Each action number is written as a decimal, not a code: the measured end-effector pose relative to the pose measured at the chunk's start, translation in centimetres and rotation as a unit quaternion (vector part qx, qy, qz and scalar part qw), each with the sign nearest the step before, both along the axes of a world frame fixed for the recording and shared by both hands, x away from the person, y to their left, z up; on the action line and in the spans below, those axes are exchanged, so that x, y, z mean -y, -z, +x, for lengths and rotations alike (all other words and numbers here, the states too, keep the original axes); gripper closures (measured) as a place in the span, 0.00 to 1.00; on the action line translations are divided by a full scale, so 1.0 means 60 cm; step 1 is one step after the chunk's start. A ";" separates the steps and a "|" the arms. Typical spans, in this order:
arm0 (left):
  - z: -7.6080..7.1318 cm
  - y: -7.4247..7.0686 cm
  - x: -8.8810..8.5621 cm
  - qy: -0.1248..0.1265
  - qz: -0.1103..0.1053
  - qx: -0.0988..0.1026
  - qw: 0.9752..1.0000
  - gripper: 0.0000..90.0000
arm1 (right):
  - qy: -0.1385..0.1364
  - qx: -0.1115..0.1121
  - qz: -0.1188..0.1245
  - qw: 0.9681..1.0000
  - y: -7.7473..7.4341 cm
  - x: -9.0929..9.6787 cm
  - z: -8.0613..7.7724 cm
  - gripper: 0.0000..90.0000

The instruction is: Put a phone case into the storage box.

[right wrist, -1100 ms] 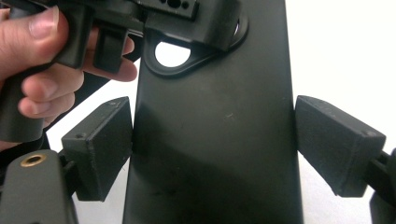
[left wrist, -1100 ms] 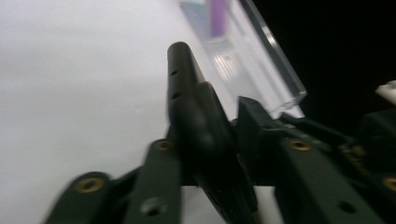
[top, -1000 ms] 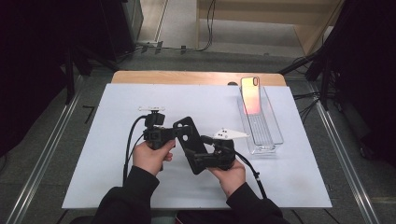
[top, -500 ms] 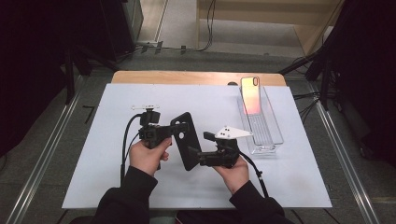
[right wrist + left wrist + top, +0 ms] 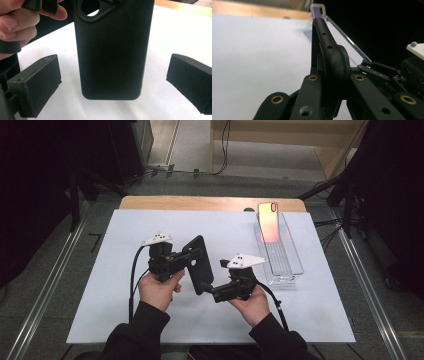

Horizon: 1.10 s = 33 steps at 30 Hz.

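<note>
At centre-left of the high view, the left gripper (image 5: 187,258) is clamped on the black case (image 5: 198,264). Just right of it, the right gripper (image 5: 210,290) has just opened, its jaws wide of the case's lower end. No writing is legible.

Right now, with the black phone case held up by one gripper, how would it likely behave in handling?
The black phone case probably is light: the left gripper alone holds it up by one edge. It looks thin and hollow, so likely somewhat flexible. Its matte surface should resist slipping; the right gripper stands open around it.
</note>
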State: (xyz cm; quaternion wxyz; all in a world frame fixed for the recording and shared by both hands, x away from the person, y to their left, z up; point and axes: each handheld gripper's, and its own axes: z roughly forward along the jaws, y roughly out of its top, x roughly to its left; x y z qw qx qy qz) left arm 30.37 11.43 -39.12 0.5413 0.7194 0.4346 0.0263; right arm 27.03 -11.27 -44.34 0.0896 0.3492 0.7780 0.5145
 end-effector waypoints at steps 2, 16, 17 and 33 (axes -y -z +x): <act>-0.005 0.001 0.004 0.002 0.003 0.014 1.000 0.95 | -0.001 0.005 0.000 1.000 -0.001 0.000 0.000 0.00; -0.022 0.023 0.029 0.033 -0.003 0.044 0.999 0.95 | -0.007 0.014 -0.012 1.000 -0.011 0.003 0.013 0.00; -0.024 0.024 0.032 0.033 -0.001 0.041 0.999 0.95 | -0.006 0.013 -0.012 1.000 -0.011 0.003 0.014 0.00; -0.039 0.030 0.055 0.052 0.011 0.032 0.998 0.95 | 0.009 0.002 -0.016 1.000 -0.008 -0.006 0.015 0.11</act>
